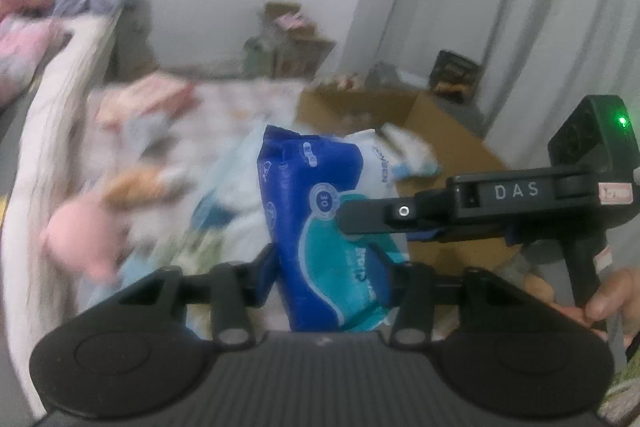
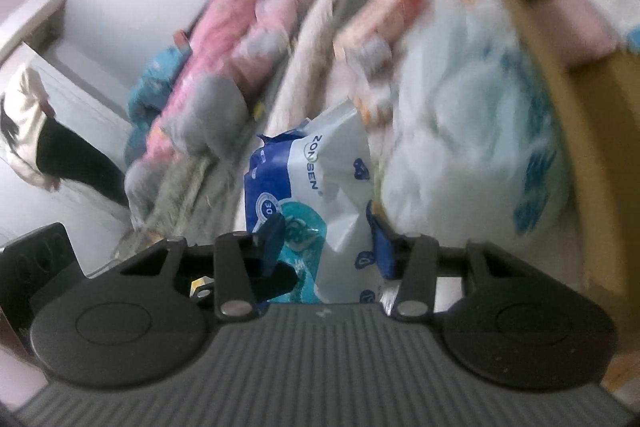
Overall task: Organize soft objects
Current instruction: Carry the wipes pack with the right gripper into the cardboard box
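Both tongs are clamped on one soft blue-and-white pack of wipes (image 1: 320, 227), held above a bed.

In the left wrist view the left tongs (image 1: 332, 267) pinch the pack's lower part at 6 o'clock, pads pressed into both sides. The right tongs (image 1: 352, 223) reach in from 3 o'clock, a finger lying against the pack's teal panel; a hand (image 1: 612, 299) grips their handle at 4 o'clock. An open cardboard box (image 1: 440, 131) sits behind the pack at 1 o'clock, and a pink plush toy (image 1: 84, 239) lies blurred at 9 o'clock.

In the right wrist view the right tongs (image 2: 326, 243) squeeze the pack (image 2: 320, 179), its "ZONSEN" face upward. A pale blue plastic bag (image 2: 472, 131) lies at 2 o'clock, beside the box wall (image 2: 560, 99).
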Demonstrator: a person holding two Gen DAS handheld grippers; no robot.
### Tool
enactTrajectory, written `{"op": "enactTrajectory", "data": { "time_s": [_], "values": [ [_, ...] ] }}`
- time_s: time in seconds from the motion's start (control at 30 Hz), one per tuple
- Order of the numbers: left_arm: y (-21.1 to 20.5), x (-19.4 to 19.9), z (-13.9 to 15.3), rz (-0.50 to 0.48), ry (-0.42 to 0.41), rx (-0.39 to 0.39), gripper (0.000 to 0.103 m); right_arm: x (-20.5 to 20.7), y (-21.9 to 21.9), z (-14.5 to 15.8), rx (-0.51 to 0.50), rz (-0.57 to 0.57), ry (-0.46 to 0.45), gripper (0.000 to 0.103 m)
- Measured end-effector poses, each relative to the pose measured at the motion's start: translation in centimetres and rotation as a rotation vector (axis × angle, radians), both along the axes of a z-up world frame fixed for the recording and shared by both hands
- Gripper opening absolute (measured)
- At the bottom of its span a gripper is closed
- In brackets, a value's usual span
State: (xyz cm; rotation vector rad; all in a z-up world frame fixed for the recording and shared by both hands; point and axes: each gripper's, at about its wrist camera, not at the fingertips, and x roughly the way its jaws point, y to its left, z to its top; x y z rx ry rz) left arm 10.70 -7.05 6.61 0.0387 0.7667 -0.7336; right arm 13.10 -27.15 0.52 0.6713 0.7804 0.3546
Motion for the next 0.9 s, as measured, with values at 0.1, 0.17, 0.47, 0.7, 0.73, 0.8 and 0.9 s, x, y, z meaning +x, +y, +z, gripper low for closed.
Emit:
{"op": "enactTrajectory", "data": {
  "time_s": [0.1,0.17,0.47,0.7,0.73,0.8,0.9],
  "values": [
    [-3.7,0.9,1.8,-0.049,-0.034,-0.017,0.049,-0.2,-3.3,2.6,-0.025,-0.051,-0.048,0.046],
    [-6.6,1.5,2.7,-0.091,-0.053,-0.021,0.050,-0.2,-6.0,4.0,-0.042,-0.084,-0.068,0.046],
    [-18.9,7.4,0.4,-0.185,0.108,0.029,0.051,3.5,-18.6,3.2,-0.040,-0.183,0.043,0.050],
    [-22.5,10.2,-3.7,-0.169,0.195,0.126,0.054,7.9,-25.8,-4.5,0.101,-0.222,0.201,0.049],
    [-22.3,10.2,-3.8,-0.168,0.186,0.124,0.056,8.4,-26.4,-5.9,0.116,-0.234,0.227,0.049],
    [-21.6,9.9,-3.7,-0.164,0.178,0.121,0.057,9.1,-26.7,-8.5,0.115,-0.250,0.293,0.049],
    [-19.9,9.9,-2.7,-0.151,0.163,0.101,0.060,9.7,-26.9,-10.3,0.038,-0.284,0.347,0.049]
  ]
}}
